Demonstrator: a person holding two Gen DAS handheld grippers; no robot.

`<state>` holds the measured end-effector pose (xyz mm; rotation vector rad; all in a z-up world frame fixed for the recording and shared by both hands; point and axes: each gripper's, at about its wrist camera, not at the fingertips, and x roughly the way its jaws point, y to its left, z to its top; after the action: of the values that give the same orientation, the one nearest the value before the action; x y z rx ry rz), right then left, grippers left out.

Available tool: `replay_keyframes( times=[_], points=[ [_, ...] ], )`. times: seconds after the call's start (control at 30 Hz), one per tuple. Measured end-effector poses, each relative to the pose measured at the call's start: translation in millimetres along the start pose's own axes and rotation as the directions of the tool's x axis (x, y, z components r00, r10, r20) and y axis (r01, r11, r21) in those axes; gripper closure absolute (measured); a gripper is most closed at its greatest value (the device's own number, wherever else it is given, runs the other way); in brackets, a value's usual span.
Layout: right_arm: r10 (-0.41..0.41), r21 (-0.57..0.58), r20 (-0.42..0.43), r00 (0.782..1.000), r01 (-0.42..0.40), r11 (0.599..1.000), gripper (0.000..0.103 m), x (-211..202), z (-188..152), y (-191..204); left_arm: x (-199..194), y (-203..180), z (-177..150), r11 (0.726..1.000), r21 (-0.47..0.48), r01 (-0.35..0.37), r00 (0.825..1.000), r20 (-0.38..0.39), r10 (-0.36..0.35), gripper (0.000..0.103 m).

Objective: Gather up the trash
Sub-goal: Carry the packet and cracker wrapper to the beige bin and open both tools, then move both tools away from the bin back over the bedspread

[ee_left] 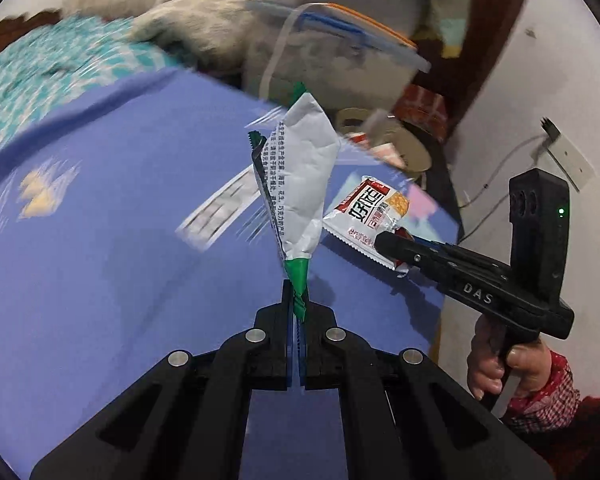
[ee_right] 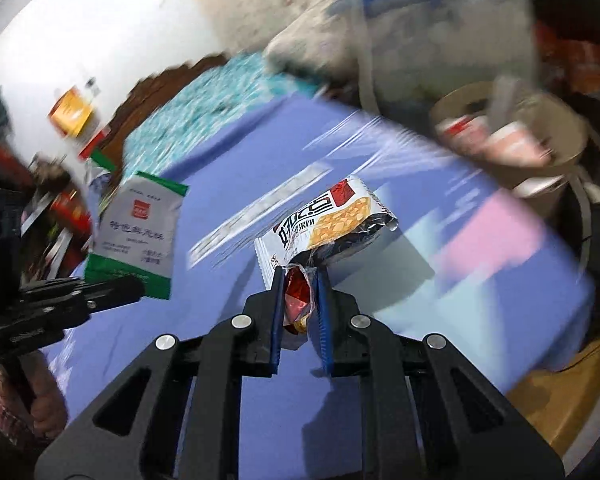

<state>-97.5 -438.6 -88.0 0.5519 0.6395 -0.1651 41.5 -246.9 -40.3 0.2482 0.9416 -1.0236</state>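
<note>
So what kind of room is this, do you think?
Probably a lived-in bedroom: a blue sheet over a bed, a teal patterned quilt behind it, and a clear storage box alongside.

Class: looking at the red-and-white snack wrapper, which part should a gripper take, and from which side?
Its crimped end seam, approached end-on along the wrapper's length. The red-and-white snack wrapper is puffed in the middle, but its end is flat and thin; the right gripper pinches it there.

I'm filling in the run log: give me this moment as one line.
left hand-held gripper: shut on green-white wrapper | right hand-held gripper: shut on snack wrapper | both above blue mat
</note>
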Motion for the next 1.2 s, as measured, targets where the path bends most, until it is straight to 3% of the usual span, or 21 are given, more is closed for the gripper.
replay_keyframes(
  times=[0.23,0.33,0.57,0.6,0.63,0.67,0.73,0.8,1.0,1.2],
  points=[
    [-0.159,0.178,0.133,0.978,0.134,0.975,0.085,-20.6,79.8,-130.5,85.1,-70.7,114.8,0.981,0.144,0.127,0.991,-0.053,-0.120,0.102],
    [-0.229,0.211,0.101,0.968,0.204,0.956,0.085,-6.5,109.9,-175.3,138.4,-106.5,162.8,0.969,0.197,0.151,0.987,-0.088,-0.136,0.102],
    [-0.310,0.152,-0.014,0.951,0.308,0.939,0.082,31.7,149.9,-223.1,232.2,-141.3,214.8,0.964,0.208,0.163,0.978,-0.164,-0.130,0.098],
    [-0.312,0.154,-0.024,0.950,0.311,0.938,0.080,36.0,148.1,-221.8,241.5,-142.5,216.9,0.966,0.208,0.154,0.978,-0.172,-0.119,0.092],
    [-0.313,0.162,-0.031,0.949,0.314,0.936,0.073,41.9,144.8,-219.6,250.7,-143.7,218.1,0.968,0.211,0.138,0.979,-0.179,-0.100,0.061],
    [-0.317,0.173,-0.027,0.948,0.317,0.933,0.056,41.3,142.3,-221.7,256.6,-144.4,219.4,0.971,0.216,0.103,0.984,-0.168,-0.067,0.038],
    [-0.332,0.191,0.004,0.943,0.325,0.926,0.022,32.8,135.2,-221.0,254.5,-143.2,221.3,0.973,0.226,0.043,0.994,-0.106,-0.020,0.031],
    [-0.346,0.201,0.077,0.935,0.325,0.924,0.022,19.1,134.3,-217.6,246.9,-139.9,221.6,0.973,0.225,0.056,0.995,-0.090,-0.036,0.031],
    [-0.356,0.230,0.180,0.917,0.312,0.922,0.022,-18.2,123.8,-191.3,196.4,-121.4,208.1,0.974,0.226,0.018,1.000,0.015,-0.022,0.031],
    [-0.302,0.274,0.238,0.923,0.235,0.933,0.022,-39.3,83.9,-133.3,123.1,-74.0,142.8,0.985,0.158,-0.066,0.994,0.102,0.050,0.023]
  ],
)
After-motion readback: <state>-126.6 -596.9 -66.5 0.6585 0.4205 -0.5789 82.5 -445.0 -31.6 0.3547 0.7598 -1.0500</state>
